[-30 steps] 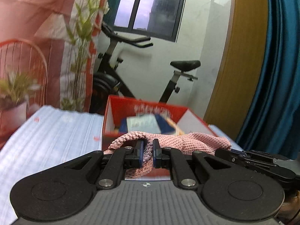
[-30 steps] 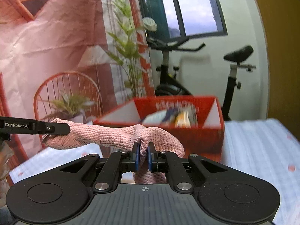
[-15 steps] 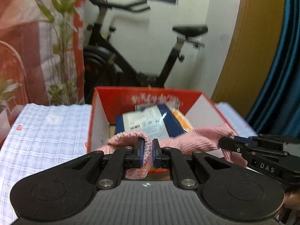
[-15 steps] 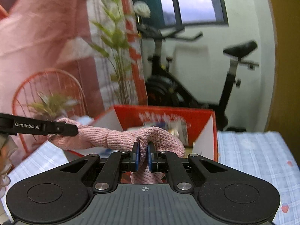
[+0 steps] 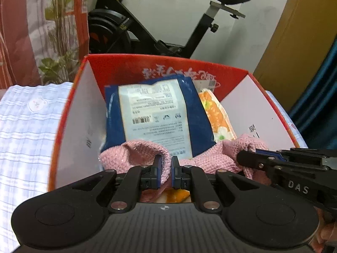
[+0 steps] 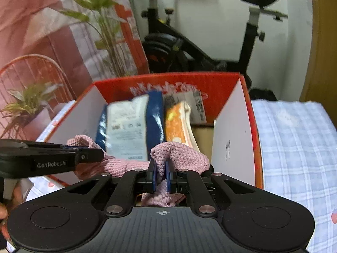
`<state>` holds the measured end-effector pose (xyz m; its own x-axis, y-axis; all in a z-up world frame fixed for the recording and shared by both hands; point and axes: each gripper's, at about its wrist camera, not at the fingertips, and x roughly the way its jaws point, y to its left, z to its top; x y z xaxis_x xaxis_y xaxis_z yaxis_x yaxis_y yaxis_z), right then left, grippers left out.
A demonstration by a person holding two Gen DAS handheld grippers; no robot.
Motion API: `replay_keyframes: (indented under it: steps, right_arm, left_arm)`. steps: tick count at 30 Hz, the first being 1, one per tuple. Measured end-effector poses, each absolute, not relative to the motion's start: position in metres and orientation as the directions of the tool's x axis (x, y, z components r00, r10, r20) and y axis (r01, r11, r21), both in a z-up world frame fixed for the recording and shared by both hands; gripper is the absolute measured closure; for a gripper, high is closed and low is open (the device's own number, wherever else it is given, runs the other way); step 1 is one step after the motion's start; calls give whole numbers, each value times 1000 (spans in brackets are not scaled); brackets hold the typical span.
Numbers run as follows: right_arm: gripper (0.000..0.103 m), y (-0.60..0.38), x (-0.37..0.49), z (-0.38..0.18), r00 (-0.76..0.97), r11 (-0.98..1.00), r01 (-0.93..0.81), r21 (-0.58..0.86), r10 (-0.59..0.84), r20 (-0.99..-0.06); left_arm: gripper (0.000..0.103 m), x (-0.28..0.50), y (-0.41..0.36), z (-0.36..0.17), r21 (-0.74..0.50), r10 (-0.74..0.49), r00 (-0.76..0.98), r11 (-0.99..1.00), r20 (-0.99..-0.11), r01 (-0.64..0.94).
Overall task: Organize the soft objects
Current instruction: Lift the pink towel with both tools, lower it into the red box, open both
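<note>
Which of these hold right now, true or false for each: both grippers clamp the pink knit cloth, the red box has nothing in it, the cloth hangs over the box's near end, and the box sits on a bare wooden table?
1. Both grippers clamp the cloth. True: the left gripper and the right gripper are each shut on a fold of the pink knit cloth.
2. The red box has nothing in it. False: the red box already holds a blue and white packet and an orange floral item.
3. The cloth hangs over the box's near end. True: it spans between the box's side walls, in front of the packet.
4. The box sits on a bare wooden table. False: it rests on a pale blue checked fabric.
</note>
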<state>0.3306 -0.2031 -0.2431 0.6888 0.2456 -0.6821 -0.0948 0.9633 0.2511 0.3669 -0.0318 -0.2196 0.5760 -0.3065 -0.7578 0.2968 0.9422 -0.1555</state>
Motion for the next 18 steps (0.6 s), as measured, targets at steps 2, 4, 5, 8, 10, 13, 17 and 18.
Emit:
replay_keyframes:
  steps: [2,4,5,8,10,13,17,18]
  right_arm:
    - [95,-206,334,-249,677,962,-77,263,244,-694]
    - [95,-208,337,-254,666,960,-64,272,244,-705]
    - [95,-208,338,-257,660,959,-55,277,244,-711]
    - [95,-211,340,-262,648,954,-25,298,242,-722]
    - [94,-212,341,-264,647,953,-3,303,233,-726]
    - [89,-212,339,-261,651,957,8,290,215,-728]
    - [76,-211,334,-252,676,965,11,261,185,-713]
    - [74,-211,331,-248,686,966,10,259,182,-704]
  left_arm:
    - [93,371,-34,-222,-160,-309,570,942,-761,297]
    - [93,371,-36,-225,-153,-300,576,945,-761,291]
    - [93,371,-36,-226,-144,-293,582,947,-759,289]
    - [91,369,-37,-224,-152,-302,597,945,-743,289]
    - [83,366,-35,-220,-150,-304,610,945,-731,292]
    - [54,360,-29,-209,-140,-304,642,945,-704,294]
    - [47,349,-22,-193,-126,-297,673,948,-677,291]
    - [46,345,-21,-189,-120,-293,681,949,-671,291]
